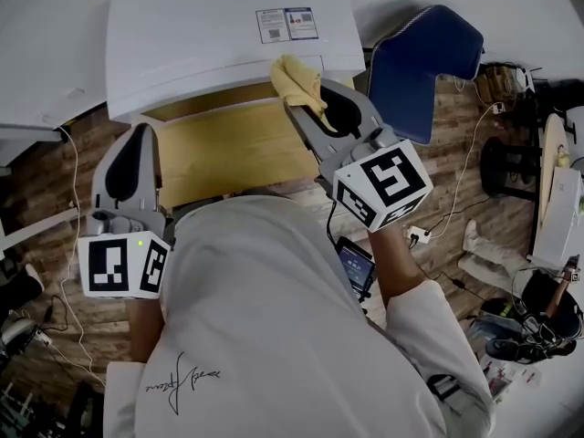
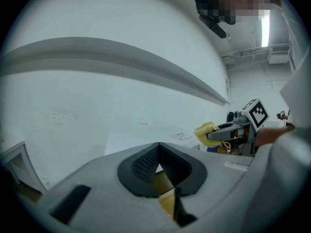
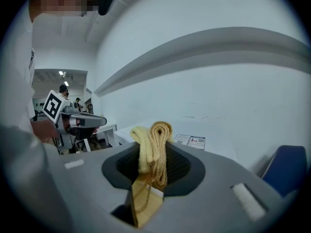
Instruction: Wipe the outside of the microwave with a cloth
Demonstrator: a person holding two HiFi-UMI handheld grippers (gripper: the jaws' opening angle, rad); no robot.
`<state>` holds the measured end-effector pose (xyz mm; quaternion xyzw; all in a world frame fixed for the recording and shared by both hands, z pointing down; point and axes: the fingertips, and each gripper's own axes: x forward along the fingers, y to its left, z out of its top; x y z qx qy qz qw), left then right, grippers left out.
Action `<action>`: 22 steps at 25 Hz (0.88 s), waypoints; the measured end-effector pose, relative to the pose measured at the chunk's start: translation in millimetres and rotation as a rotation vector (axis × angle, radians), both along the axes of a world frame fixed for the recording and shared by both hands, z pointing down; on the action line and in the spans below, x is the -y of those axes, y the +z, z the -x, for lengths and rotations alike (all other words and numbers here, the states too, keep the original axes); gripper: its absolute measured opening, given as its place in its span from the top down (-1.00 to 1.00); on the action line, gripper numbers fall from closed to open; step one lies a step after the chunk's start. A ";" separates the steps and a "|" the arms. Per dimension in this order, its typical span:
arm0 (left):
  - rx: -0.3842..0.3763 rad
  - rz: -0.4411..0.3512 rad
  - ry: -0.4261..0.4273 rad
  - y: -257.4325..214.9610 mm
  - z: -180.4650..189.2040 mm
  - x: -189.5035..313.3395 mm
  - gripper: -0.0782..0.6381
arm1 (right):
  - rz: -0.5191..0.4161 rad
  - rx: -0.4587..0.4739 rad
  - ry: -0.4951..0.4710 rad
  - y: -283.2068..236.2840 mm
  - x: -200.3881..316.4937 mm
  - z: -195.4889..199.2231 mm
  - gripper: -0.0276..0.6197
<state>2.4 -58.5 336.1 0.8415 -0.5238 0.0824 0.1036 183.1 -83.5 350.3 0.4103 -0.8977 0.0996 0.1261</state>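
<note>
The white microwave (image 1: 210, 35) stands on a wooden table (image 1: 237, 149), seen from above in the head view. My right gripper (image 1: 303, 99) is shut on a folded yellow cloth (image 1: 297, 78), and the cloth lies at the front right edge of the microwave's top. In the right gripper view the cloth (image 3: 154, 147) sticks up between the pads, with the microwave's top (image 3: 214, 135) just beyond. My left gripper (image 1: 139, 131) is shut and empty, level with the microwave's left front corner. The left gripper view shows the cloth (image 2: 206, 130) off to the right.
A blue chair (image 1: 420, 57) stands right of the microwave. A printed label (image 1: 286, 24) is stuck on the microwave's top. Cables, a power strip (image 1: 418, 235) and clutter lie on the wood floor at the right. A white surface (image 1: 27, 108) borders the left.
</note>
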 end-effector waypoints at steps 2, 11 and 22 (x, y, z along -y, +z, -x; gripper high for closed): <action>0.006 -0.008 0.013 0.9 -6.3 -1.6 0.81 | -0.012 -0.024 0.006 3.6 -5.4 -6.3 0.55; 0.017 -0.016 0.035 1.1 -17.1 -10.2 0.81 | -0.003 0.012 0.025 4.7 -20.6 -18.9 0.56; 0.007 0.015 0.011 7.5 -16.4 -9.2 0.81 | 0.042 -0.005 0.042 15.1 -29.3 -20.5 0.57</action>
